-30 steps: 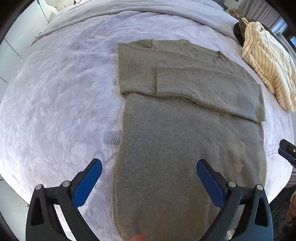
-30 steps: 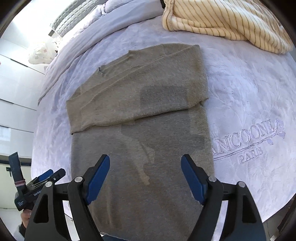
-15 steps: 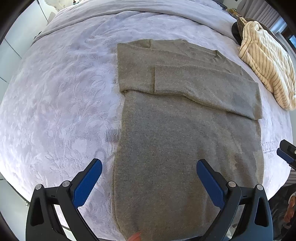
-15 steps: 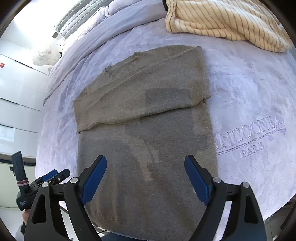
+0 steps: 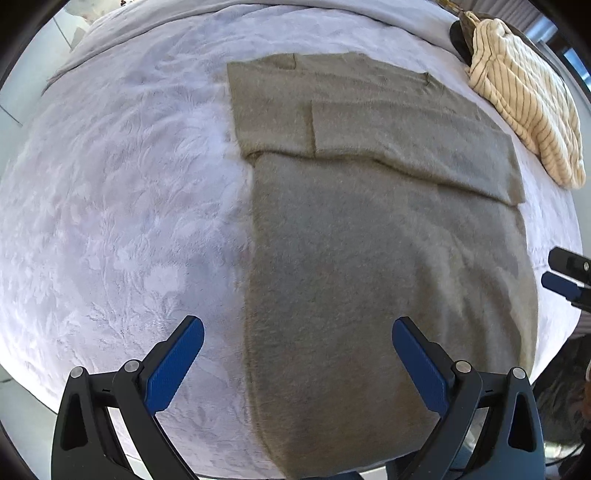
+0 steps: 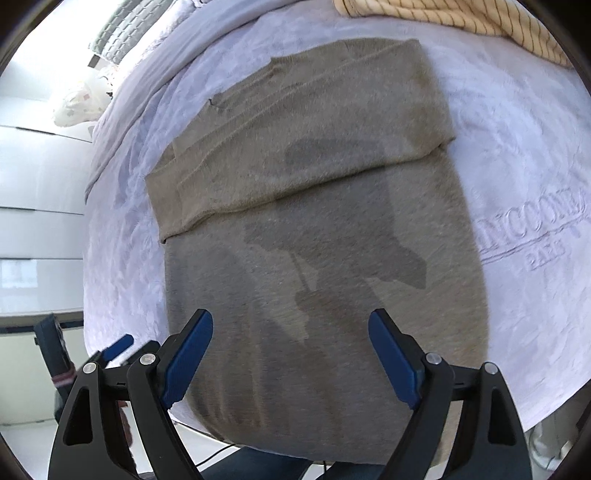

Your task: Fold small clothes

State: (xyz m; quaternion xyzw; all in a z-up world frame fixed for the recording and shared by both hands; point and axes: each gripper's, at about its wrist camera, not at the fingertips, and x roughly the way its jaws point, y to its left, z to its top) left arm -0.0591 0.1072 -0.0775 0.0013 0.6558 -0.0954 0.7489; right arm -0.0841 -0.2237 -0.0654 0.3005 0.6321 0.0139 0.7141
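A grey-brown knit sweater (image 5: pixel 369 258) lies flat on the white bedspread (image 5: pixel 110 221), both sleeves folded across its chest; it also shows in the right wrist view (image 6: pixel 325 229). Its hem hangs over the near bed edge. My left gripper (image 5: pixel 297 354) is open and empty above the sweater's lower left edge. My right gripper (image 6: pixel 290 350) is open and empty above the sweater's lower part. Its blue fingertip (image 5: pixel 561 286) shows at the right edge of the left wrist view, and the left gripper's fingertips (image 6: pixel 118 345) show at lower left in the right wrist view.
A cream striped garment (image 5: pixel 524 110) lies heaped at the far right of the bed, also in the right wrist view (image 6: pixel 461 18). The bedspread carries embossed lettering (image 6: pixel 535 236) right of the sweater. Pillows (image 6: pixel 122 33) lie at the far end. White cabinets (image 6: pixel 33 221) stand left.
Both grippers have moved closer and lower over the sweater's hem end, so it fills more of each view. Both stay open. The sweater has not moved.
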